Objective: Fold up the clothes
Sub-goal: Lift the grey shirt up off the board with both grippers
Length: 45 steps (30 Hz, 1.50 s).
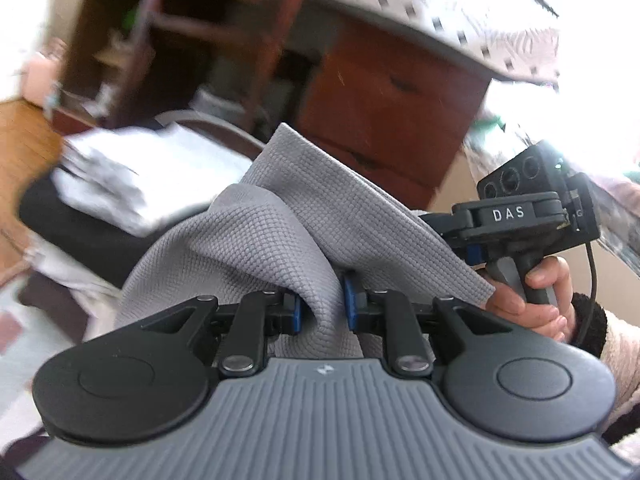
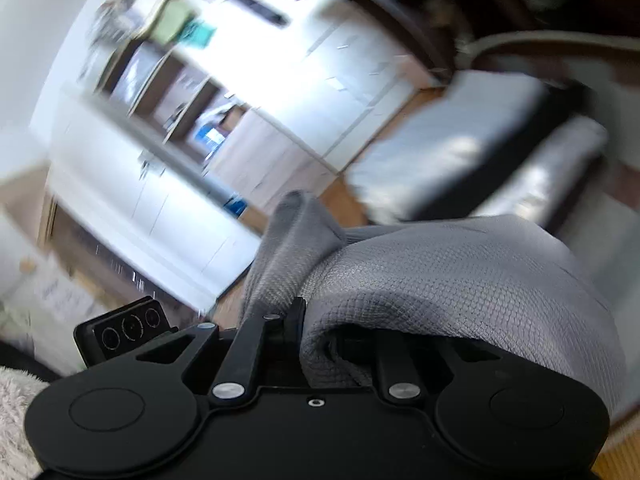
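Observation:
A grey waffle-knit cloth is bunched between the blue pads of my left gripper, which is shut on it. The cloth stretches right toward my right gripper, held by a hand with a fuzzy sleeve. In the right wrist view the same grey cloth drapes over my right gripper, shut on a fold of it; the right finger is hidden under the cloth. Both views are blurred by motion. My left gripper's camera block shows at lower left.
A stack of folded pale clothes lies on a dark seat. Brown wooden drawers and a shelf stand behind. Folded pale stacks show at the right, white cabinets at the left.

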Available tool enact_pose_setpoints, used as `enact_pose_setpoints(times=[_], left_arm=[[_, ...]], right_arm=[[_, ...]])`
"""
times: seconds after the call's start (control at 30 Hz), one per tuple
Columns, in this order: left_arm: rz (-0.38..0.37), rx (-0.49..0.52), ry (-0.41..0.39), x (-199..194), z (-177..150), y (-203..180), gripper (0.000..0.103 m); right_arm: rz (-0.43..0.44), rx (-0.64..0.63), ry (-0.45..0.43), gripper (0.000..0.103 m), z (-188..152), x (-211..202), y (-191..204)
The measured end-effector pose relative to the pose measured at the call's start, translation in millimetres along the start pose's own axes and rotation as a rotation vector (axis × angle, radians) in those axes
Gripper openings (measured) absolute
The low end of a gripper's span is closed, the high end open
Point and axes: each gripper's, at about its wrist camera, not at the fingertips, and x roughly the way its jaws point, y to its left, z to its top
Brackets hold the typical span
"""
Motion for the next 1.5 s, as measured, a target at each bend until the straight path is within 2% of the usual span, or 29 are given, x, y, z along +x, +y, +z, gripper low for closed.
enact_pose_setpoints(times=[0.13,0.23,0.37,0.47,0.57,0.63,0.7,0.8,0.93,1.0,1.07,1.1,1.13,1.17,1.23,1.27,1.33,1.37,1.43,1.47,1.5], left_arm=[[0.117,-0.057,-0.051,-57,11,19,0.02],[0.201,-0.092,-0.129,-105,10,26,0.019],[0.286,-0.134,-0.237,-171,-3,32,0.019],[0.404,-0.083,-0.275,-212,-4,27,0.02],[0.472,-0.116,-0.316,-252,-3,20,0.02],[0.509,-0.166,-0.317,-279,-2,17,0.02],[0.571,-0.188,-0.28,-298,-5,15,0.021],[0.674,-0.221,-0.246,-308,-22,23,0.021],[0.721,-0.277,-0.253,-322,-47,40,0.021],[0.739,-0.341,-0.258,-326,-52,73,0.023],[0.772,-0.424,-0.263,-328,-57,118,0.031],[0.788,-0.465,-0.265,-328,-60,140,0.044],[0.812,-0.507,-0.267,-328,-62,163,0.051],[0.894,-0.552,-0.26,-324,-67,189,0.057],[1.036,-0.632,-0.189,-315,-86,238,0.056],[1.054,-0.669,-0.169,-312,-97,255,0.056],[0.974,-0.774,-0.235,-311,-129,278,0.057],[0.931,-0.826,-0.262,-311,-144,289,0.057],[0.84,-0.932,-0.231,-309,-161,311,0.056],[0.857,-0.919,-0.219,-310,-162,312,0.056],[0.907,-0.893,-0.203,-311,-160,312,0.057]], right_arm=[[0.047,-0.115,0.104,0.019,27,53,44],[0.085,-0.214,0.164,0.019,34,92,83],[0.189,-0.251,0.228,0.019,31,131,130],[0.262,-0.267,0.282,0.019,26,158,165],[0.322,-0.257,0.356,0.019,23,183,202],[0.356,-0.265,0.407,0.019,19,198,228],[0.373,-0.259,0.475,0.019,12,217,251],[0.364,-0.293,0.554,0.019,-12,248,269],[0.381,-0.271,0.6,0.019,-41,281,270],[0.396,-0.231,0.619,0.019,-49,298,261],[0.344,-0.23,0.619,0.02,-50,330,255],[0.315,-0.232,0.618,0.025,-50,348,253],[0.249,-0.29,0.601,0.03,-49,367,249],[0.145,-0.387,0.578,0.036,-49,390,245],[-0.06,-0.552,0.571,0.035,-56,432,227],[-0.155,-0.613,0.575,0.035,-62,453,214],[-0.227,-0.626,0.569,0.036,-75,472,189],[-0.229,-0.601,0.559,0.036,-81,475,174],[-0.227,-0.531,0.538,0.036,-93,474,150],[-0.232,-0.497,0.522,0.036,-100,473,139],[-0.235,-0.465,0.512,0.036,-106,470,132]])
